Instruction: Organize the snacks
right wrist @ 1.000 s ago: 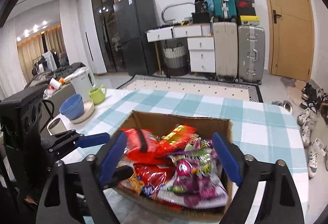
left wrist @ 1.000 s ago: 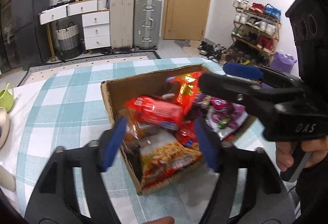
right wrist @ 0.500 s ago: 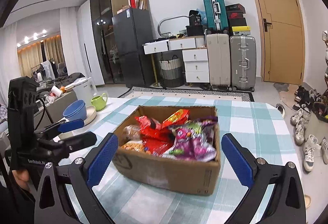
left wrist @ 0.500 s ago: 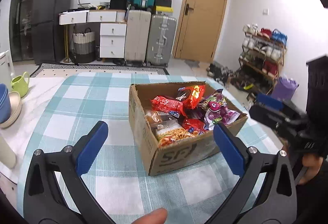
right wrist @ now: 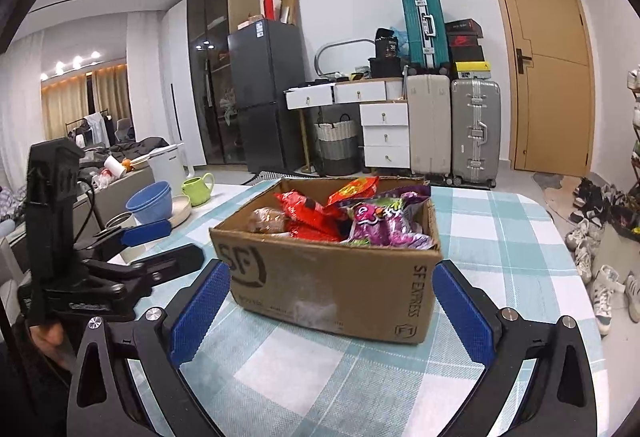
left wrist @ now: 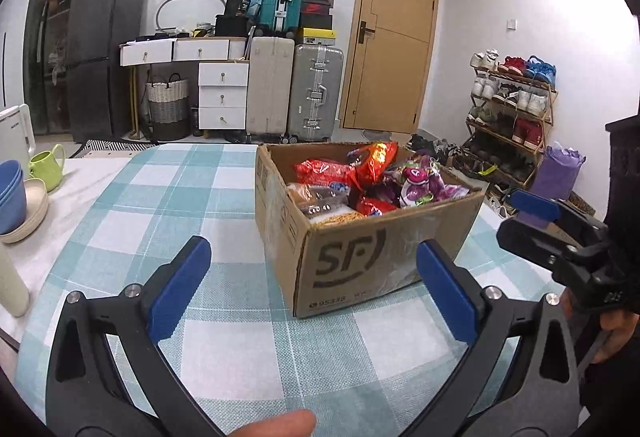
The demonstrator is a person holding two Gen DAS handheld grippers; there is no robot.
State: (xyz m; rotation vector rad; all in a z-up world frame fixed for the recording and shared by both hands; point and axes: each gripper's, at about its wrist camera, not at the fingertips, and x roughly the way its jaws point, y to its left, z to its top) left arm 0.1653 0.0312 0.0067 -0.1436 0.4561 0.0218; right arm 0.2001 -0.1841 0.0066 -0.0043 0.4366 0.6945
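In the left wrist view the left gripper (left wrist: 312, 285) hangs nearest the lens with its blue pads spread wide and nothing between them, just short of the cardboard box (left wrist: 360, 257), which sits on the checked cloth of the desk (left wrist: 168, 205). The right wrist view shows the right gripper (right wrist: 328, 301) likewise spread apart and empty, its pads flanking the near face of the box without touching it. Each view catches the other tool from the side: the right gripper shows at the right of the box in the left view, the left gripper (right wrist: 160, 241) at the left of the box in the right view. The snacks lie inside the box: a red packet (left wrist: 324, 173), an orange packet (left wrist: 374, 159) standing above it and a purple packet (left wrist: 420, 185) on the side nearer the shoe rack. Only the left view looks down far enough to show a noodle packet (left wrist: 340, 217) against the box's near wall (the right view has that corner hidden by the box edge), and only the left view shows the shoe rack (left wrist: 508, 117) beyond the box to the right. The right view alone gives the blue bowls (right wrist: 150, 201) and green mug (right wrist: 198, 189) in full, left of the box, with a white kettle (right wrist: 168, 167) behind them. Past the box in both views stand the suitcases (right wrist: 452, 125) and the wooden door (right wrist: 540, 69).
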